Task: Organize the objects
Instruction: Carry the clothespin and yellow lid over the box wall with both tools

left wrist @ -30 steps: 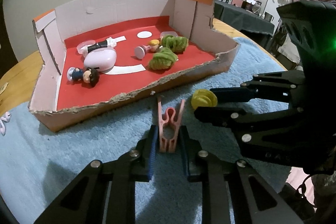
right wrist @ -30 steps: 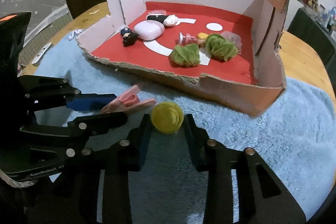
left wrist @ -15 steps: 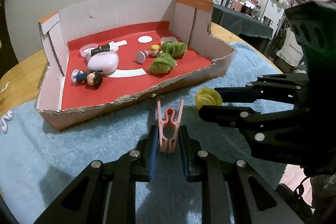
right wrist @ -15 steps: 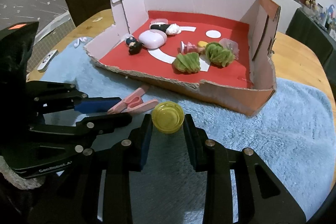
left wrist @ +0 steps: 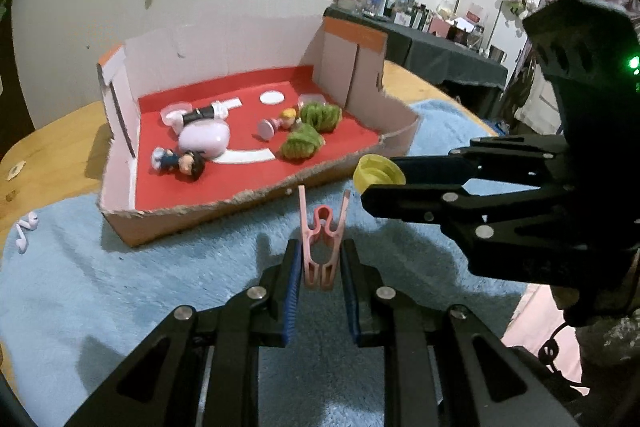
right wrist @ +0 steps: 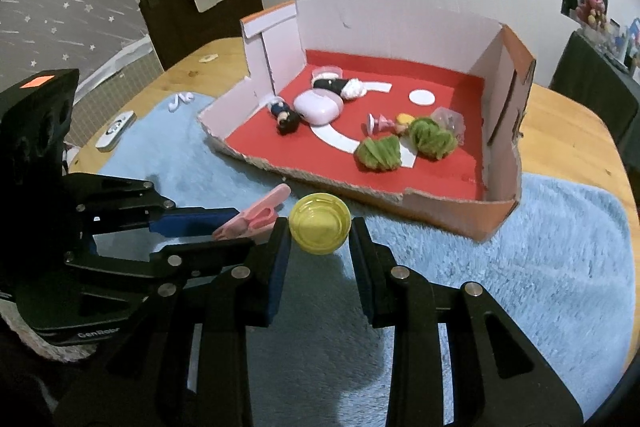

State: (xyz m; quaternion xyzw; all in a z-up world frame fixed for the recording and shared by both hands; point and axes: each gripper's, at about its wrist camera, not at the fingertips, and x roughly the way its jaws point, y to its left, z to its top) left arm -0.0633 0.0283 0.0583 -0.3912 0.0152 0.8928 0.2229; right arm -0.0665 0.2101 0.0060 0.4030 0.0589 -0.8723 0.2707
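Left gripper: jaws pinching a pink clip by its closed end, prongs upright, raised over the blue mat. Right gripper: jaws pinching a yellow cap edge-on, hollow side toward the camera, also held above the mat. Both just short of the torn front edge of the box, side by side, clip left of cap. Inside, on the red floor: two green scrunchies, a white case, three small figures, a white disc. Earbuds at the mat's left edge.
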